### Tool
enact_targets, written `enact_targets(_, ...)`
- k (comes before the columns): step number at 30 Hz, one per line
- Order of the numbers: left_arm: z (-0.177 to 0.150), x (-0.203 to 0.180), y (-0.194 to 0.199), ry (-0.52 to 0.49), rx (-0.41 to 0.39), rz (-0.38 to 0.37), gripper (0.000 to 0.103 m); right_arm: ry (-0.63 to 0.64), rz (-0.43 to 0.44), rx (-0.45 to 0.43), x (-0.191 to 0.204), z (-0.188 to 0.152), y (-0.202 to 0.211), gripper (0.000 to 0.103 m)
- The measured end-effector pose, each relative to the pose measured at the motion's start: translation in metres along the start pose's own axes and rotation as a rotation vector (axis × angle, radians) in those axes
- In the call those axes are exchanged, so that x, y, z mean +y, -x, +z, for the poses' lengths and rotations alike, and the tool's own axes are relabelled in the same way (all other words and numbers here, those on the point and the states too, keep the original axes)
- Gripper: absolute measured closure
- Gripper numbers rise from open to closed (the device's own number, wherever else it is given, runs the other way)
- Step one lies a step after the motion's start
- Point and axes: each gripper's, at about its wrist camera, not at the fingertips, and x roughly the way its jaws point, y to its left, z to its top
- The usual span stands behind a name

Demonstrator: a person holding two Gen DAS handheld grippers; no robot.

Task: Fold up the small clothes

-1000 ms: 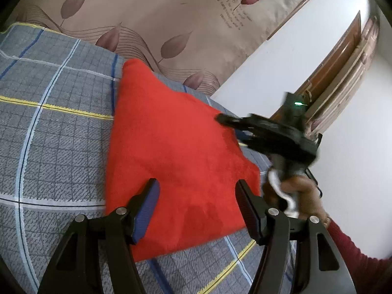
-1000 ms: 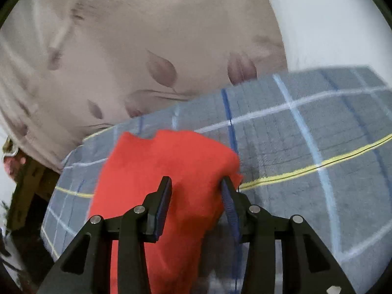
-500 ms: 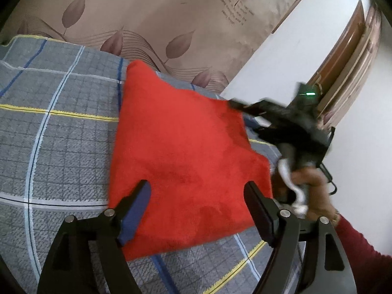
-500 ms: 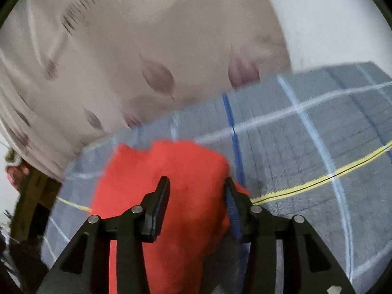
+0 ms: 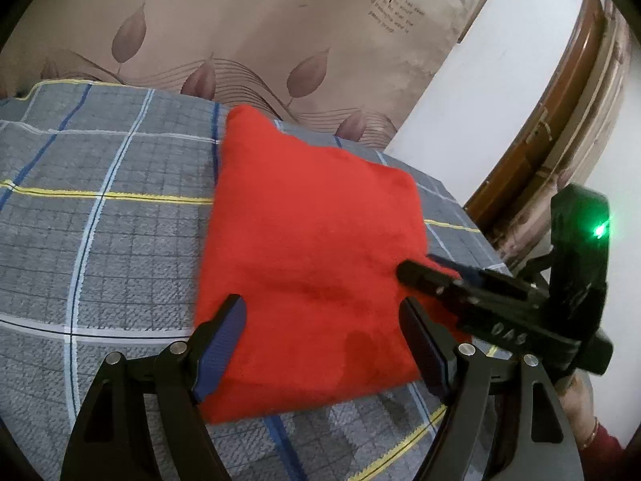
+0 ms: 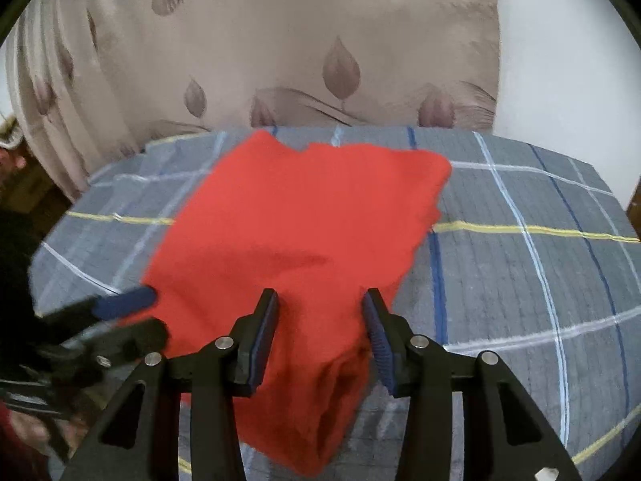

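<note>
A red fleece garment (image 5: 312, 248) lies folded into a rough square on the grey plaid bedcover (image 5: 100, 216). It also shows in the right wrist view (image 6: 296, 232). My left gripper (image 5: 324, 336) is open, its fingers wide apart above the cloth's near edge, holding nothing. My right gripper (image 6: 320, 320) is open over the cloth's near right corner, with red cloth between its pads and not pinched. In the left wrist view the right gripper (image 5: 424, 272) reaches in from the right onto the cloth's right edge. The left gripper's fingertips (image 6: 128, 304) show at the left of the right wrist view.
A beige leaf-print curtain (image 5: 248, 40) hangs behind the bed. A white wall (image 5: 492, 80) and a wooden door frame (image 5: 561, 112) stand at the right. The bedcover (image 6: 521, 264) drops off at its right edge near the door.
The right gripper has moved from the cloth's far right corner down to its near right edge. The cloth now lies flatter and squarer. The left gripper has opened wider and drawn back slightly.
</note>
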Motion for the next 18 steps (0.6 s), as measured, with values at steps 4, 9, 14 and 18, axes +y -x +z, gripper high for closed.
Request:
enact_targets(4, 0.000, -0.001, -0.001, -0.007, 0.000, 0.022, 0.024, -0.013, -0.015, 0.044, -0.004, -0.007, -0.015, 0.056)
enact_targets(9, 0.000, -0.003, -0.001, -0.014, 0.002, 0.041, 0.024, -0.004, -0.027, 0.041, -0.001, -0.009, -0.014, 0.054)
enact_targets(14, -0.001, -0.004, -0.001, -0.017, 0.002, 0.053, 0.024, -0.022, -0.028, 0.039, -0.001, -0.010, -0.013, 0.050)
enact_targets(18, 0.000, -0.005, -0.001, -0.021, 0.003, 0.064, 0.024, -0.036, -0.032, 0.034, -0.005, -0.010, -0.012, 0.043)
